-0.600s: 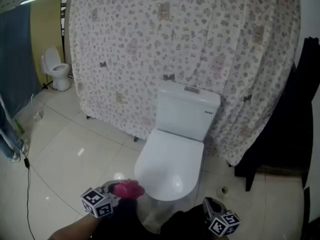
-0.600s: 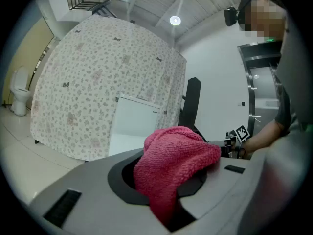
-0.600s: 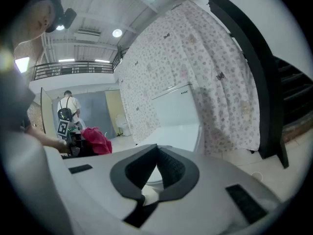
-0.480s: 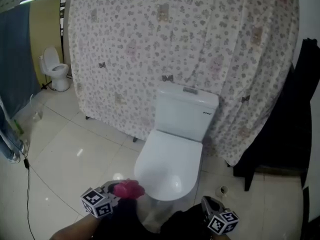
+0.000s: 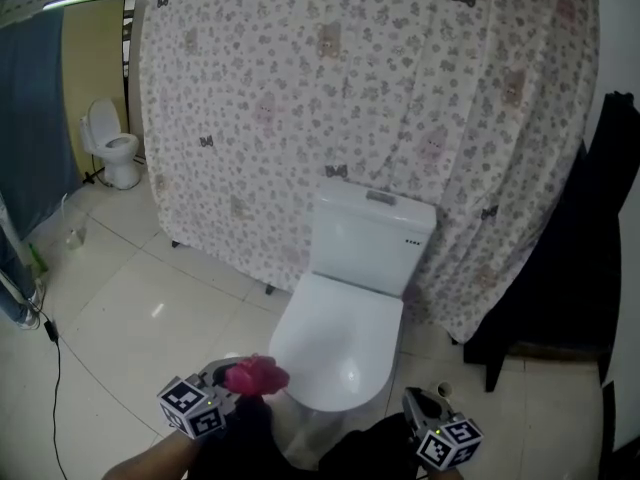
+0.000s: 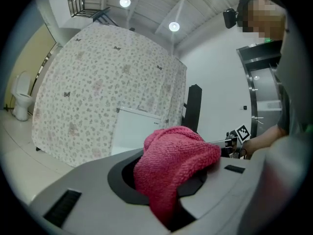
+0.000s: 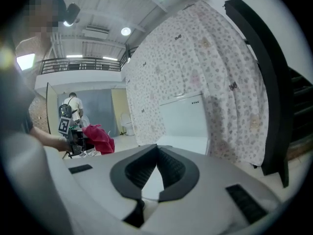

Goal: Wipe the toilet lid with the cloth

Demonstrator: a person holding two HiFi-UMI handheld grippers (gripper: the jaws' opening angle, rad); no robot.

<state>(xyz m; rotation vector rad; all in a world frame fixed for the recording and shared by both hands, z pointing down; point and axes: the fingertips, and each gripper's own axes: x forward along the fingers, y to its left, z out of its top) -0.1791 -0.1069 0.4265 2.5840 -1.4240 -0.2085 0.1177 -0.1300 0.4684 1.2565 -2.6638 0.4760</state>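
At seven o'clock from the toilet lid (image 5: 345,330), the left gripper (image 5: 238,382) clamps the apparently soft, limp cloth (image 5: 258,375) mid-bunch, while the right gripper (image 5: 421,404) has its jaws together, empty.

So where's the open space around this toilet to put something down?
The closed toilet lid is bare, and so is the tiled floor to its left, up to the floral curtain. Right of it is tighter: a small object on the floor and dark furniture.

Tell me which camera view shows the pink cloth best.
The left gripper view: the cloth fills the centre, pinched in the left claw, its knit weave plain. The head view shows only a small pink bunch near the bottom edge; the right gripper view shows it small, far at the left.
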